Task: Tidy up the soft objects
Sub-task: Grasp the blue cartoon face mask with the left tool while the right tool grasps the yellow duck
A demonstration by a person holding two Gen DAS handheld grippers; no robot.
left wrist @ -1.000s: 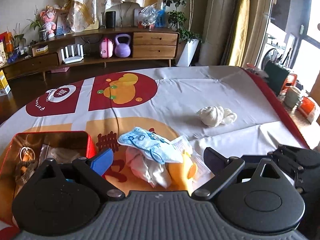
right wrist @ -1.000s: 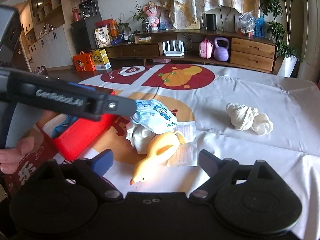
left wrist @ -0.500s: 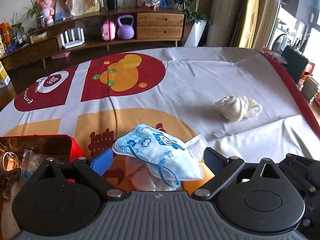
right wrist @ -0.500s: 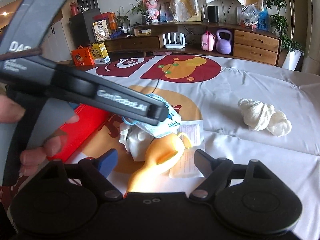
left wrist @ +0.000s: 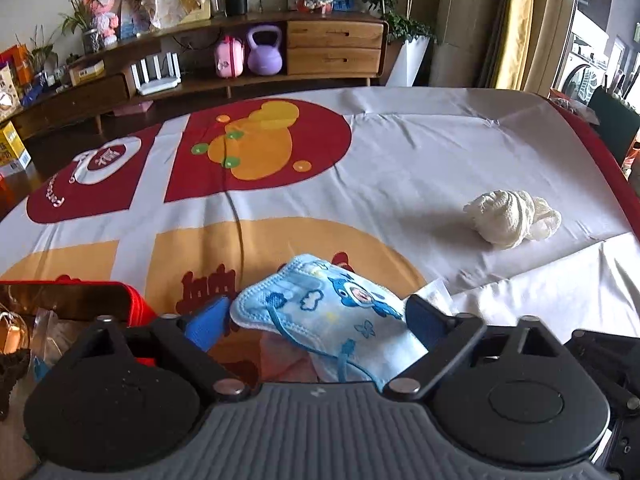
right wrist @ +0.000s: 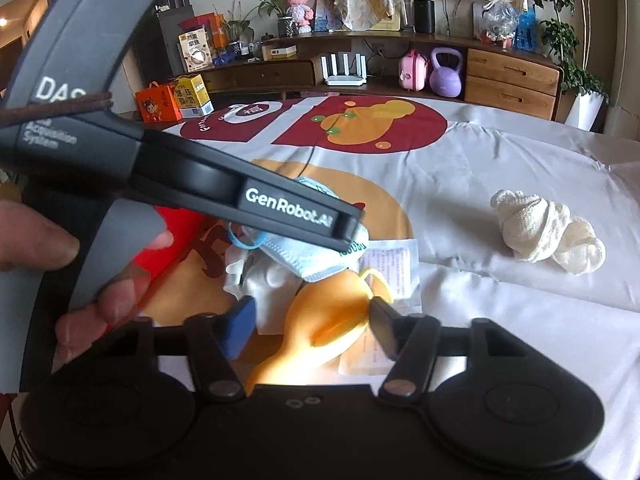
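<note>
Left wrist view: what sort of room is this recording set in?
Most likely a home living room: a low wooden sideboard with a router, a purple kettlebell and potted plants behind the cloth-covered table.

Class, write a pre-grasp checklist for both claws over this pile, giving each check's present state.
1. Mask between left claw fingers, jaws just closing: ok.
2. Yellow duck toy between right claw fingers, jaws just closing: ok.
3. Pads pressing either item: not ok.
4. Mask free of white cloth beneath: cannot tell.
5. Red box open: ok.
6. Cream bundle apart from both claws: ok.
</note>
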